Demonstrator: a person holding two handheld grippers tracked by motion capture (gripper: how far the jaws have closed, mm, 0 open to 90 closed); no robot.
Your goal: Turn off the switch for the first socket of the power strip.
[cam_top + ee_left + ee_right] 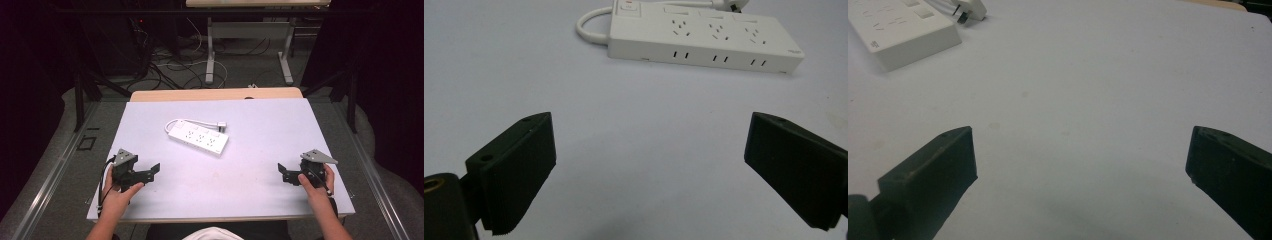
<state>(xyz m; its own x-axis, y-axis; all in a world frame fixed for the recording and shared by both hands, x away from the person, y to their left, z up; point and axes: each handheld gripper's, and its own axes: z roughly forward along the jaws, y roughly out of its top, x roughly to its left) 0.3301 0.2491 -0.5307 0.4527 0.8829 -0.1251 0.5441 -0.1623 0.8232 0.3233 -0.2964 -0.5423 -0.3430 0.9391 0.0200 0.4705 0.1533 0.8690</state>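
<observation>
A white power strip (199, 136) lies flat near the middle of the white table top (250, 120), its cord looped behind it and ending in a plug (221, 125). My left gripper (155, 169) rests at the front left, held by a hand, jaws wide open and empty. In the left gripper view the power strip (704, 37) lies ahead with the open gap (649, 170) facing it. My right gripper (281, 170) sits at the front right, also open and empty. The right gripper view has the power strip's end (898, 30) and plug (970, 10) at upper left.
The white board lies on a wooden table whose far edge (215, 94) shows behind it. Beyond it are desk legs (210, 60) and loose cables (170, 65) on the floor. Dark curtains flank both sides.
</observation>
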